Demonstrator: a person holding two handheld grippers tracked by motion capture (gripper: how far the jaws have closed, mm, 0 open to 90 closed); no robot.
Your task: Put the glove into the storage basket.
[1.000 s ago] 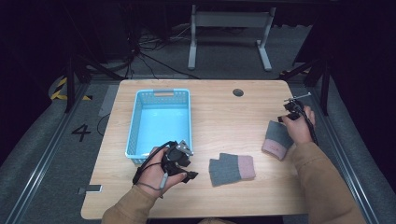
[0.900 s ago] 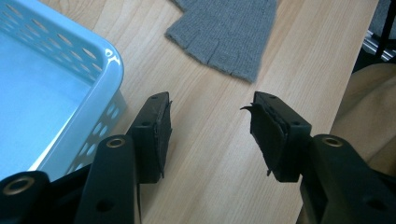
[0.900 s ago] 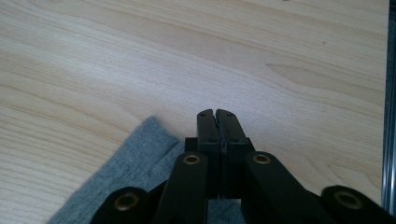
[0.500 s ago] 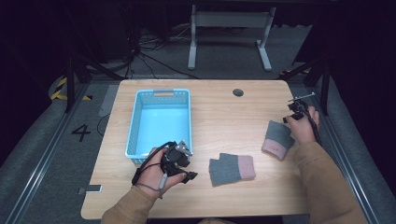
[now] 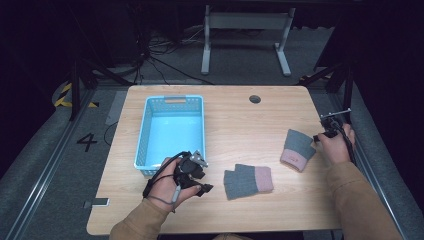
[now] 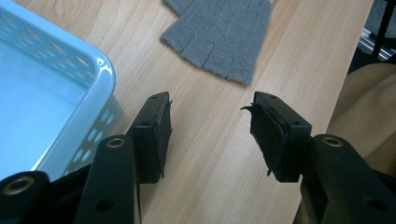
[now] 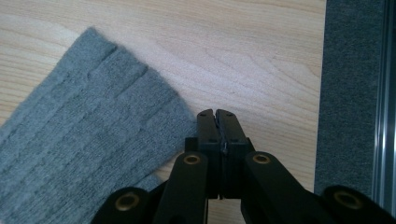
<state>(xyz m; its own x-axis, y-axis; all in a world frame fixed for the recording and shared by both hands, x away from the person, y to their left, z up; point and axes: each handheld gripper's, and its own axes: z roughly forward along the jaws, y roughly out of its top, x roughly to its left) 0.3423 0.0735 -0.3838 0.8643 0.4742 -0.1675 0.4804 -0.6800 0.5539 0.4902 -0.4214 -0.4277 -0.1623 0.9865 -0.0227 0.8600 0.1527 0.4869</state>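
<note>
Two grey fingerless gloves with pink cuffs lie on the wooden table (image 5: 235,125). One glove (image 5: 248,181) (image 6: 224,32) is near the front centre, the other glove (image 5: 298,149) (image 7: 93,130) at the right. My left gripper (image 5: 202,182) (image 6: 210,105) rests open by the front right corner of the blue basket (image 5: 142,130) (image 6: 46,84), with bare wood between its jaws and the near glove ahead of it. My right gripper (image 5: 322,134) (image 7: 216,113) is shut and empty at the table's right edge, with the right glove's edge just beside its left jaw.
The basket holds nothing that I can see. Grey carpet (image 7: 350,93) begins right past the table's right edge, close to my right gripper. A round cable hole (image 5: 255,99) sits at the back of the table. A metal stand (image 5: 245,30) is on the floor behind.
My right hand has slid to the right and toward the person along the table edge, off the right glove. The glove, the left gripper and the basket have stayed put.
</note>
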